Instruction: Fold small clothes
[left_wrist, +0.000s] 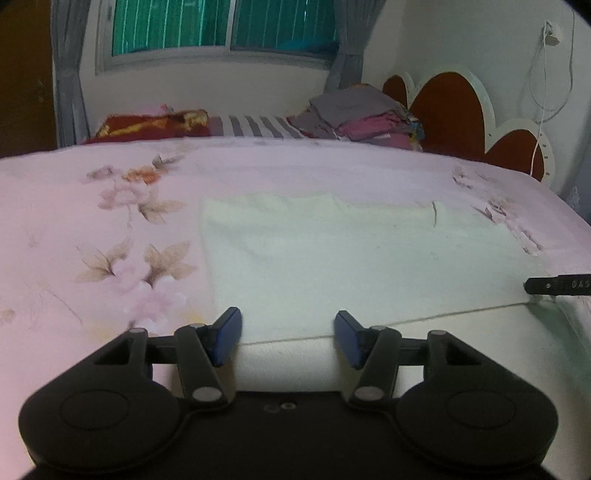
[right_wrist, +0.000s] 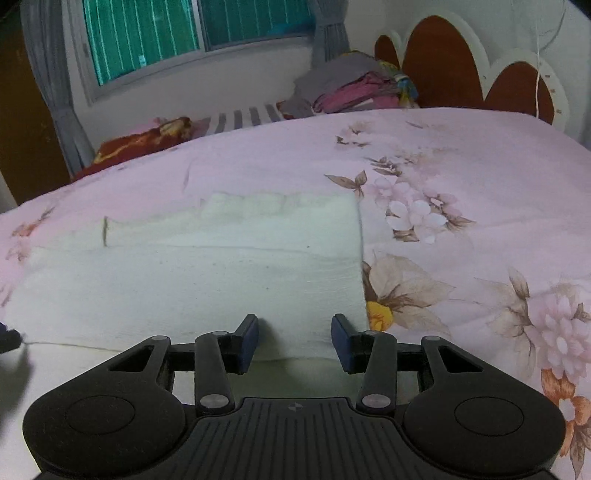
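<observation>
— Looking at the left tool (left_wrist: 287, 339): jaws apart, nothing pinched, poised over the near folded edge of the white cloth (left_wrist: 332, 251). And the right?

— Right tool (right_wrist: 294, 341) likewise released, at that edge's other end. The cloth lies flat on the pink floral bed (right_wrist: 480, 177), with stacked clothes (right_wrist: 351, 88) beyond.

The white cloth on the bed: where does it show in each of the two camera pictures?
Left wrist view: the white cloth fills the centre and right, its near edge between the left gripper fingers.
Right wrist view: the cloth fills the centre and left, its right near corner between the right gripper fingers.
Shared landmark: the stack of folded clothes by the headboard.
</observation>
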